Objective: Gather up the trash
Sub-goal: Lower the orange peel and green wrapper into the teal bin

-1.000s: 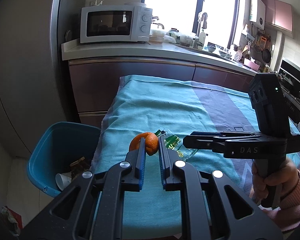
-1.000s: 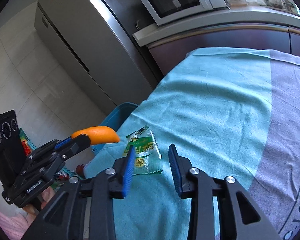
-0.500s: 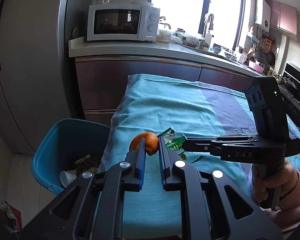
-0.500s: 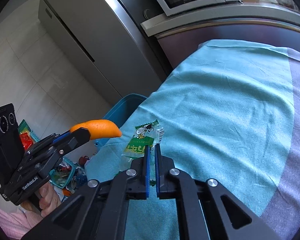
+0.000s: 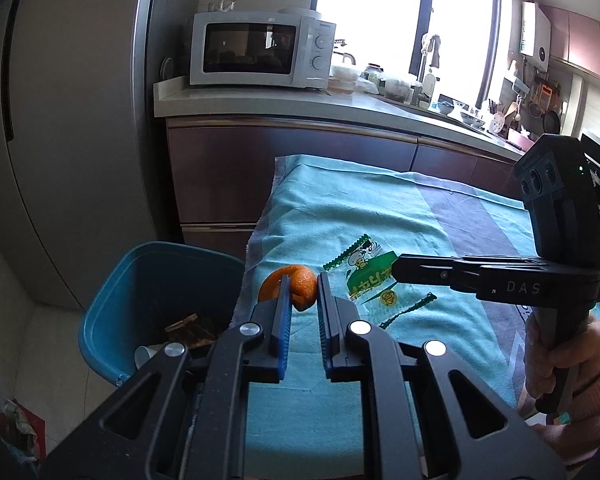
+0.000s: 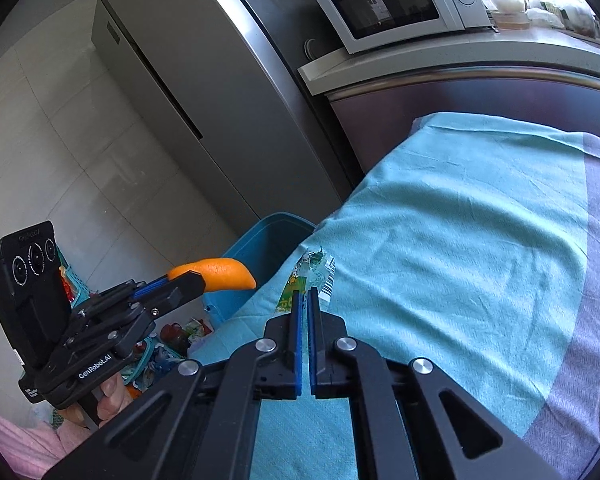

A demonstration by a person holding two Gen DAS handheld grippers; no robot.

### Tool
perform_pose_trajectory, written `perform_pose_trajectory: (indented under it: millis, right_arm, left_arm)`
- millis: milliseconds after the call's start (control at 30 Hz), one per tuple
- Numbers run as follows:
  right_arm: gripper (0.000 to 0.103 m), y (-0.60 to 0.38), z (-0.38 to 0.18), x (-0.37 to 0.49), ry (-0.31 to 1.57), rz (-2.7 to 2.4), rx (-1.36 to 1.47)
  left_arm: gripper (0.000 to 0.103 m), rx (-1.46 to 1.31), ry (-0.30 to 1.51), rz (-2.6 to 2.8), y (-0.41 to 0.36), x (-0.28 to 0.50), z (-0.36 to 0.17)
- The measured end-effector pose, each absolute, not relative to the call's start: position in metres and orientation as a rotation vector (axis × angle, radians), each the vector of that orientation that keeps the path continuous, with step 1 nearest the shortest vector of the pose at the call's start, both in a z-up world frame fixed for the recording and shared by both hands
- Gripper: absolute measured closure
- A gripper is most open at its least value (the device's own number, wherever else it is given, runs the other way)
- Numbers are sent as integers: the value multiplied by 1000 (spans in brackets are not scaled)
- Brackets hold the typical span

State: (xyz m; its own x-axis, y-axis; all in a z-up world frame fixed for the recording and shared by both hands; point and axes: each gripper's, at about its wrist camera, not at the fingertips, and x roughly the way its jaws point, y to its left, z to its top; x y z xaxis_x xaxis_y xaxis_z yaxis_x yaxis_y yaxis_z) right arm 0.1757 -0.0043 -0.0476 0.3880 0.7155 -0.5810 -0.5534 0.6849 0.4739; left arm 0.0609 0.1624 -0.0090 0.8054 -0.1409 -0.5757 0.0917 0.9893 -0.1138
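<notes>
Gripping a curl of orange peel (image 5: 300, 288) in my left tongs (image 5: 302, 280), I am holding it over the near-left corner of the tabletop (image 5: 380, 208), close to the edge above the blue bin (image 5: 148, 280). The peel is sitting pinched between the two blue pads (image 5: 284, 320), poking out past their tips; from the right wrist view the same peel (image 6: 216, 274) is jutting sideways out of the left tongs (image 6: 188, 284), with the bin (image 6: 268, 236) showing right behind it.

My right tongs (image 6: 304, 296) are clamped flat on a green and white snack wrapper (image 6: 300, 288), its serrated top edge and barcode sticking up beyond the pads. In the left wrist view the right tongs (image 5: 396, 270) are pinching the wrapper (image 5: 364, 276) by its right side, and it is hanging lifted over the teal cloth (image 5: 340, 220), just beside the peel.

The bin is standing on the floor against the tabletop's left edge, already carrying a white cup (image 5: 144, 356) and some brown scraps (image 5: 188, 326). Behind it the grey fridge (image 5: 80, 140) is filling the left side, and a white microwave (image 5: 260, 52) is sitting on the kitchen counter (image 5: 300, 104) beyond. A hand in a pink sleeve (image 5: 556, 368) is holding the right grip. Between the peel and the bin's mouth only the tabletop's draped edge is standing in the way.
</notes>
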Motion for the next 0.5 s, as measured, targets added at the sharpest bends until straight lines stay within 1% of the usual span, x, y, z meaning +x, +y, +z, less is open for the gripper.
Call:
perform_pose_trajectory:
  millis: [500]
  right_arm:
    - [102, 15, -33, 180, 819, 855, 199]
  left_arm:
    - [90, -93, 607, -74, 180, 62, -6]
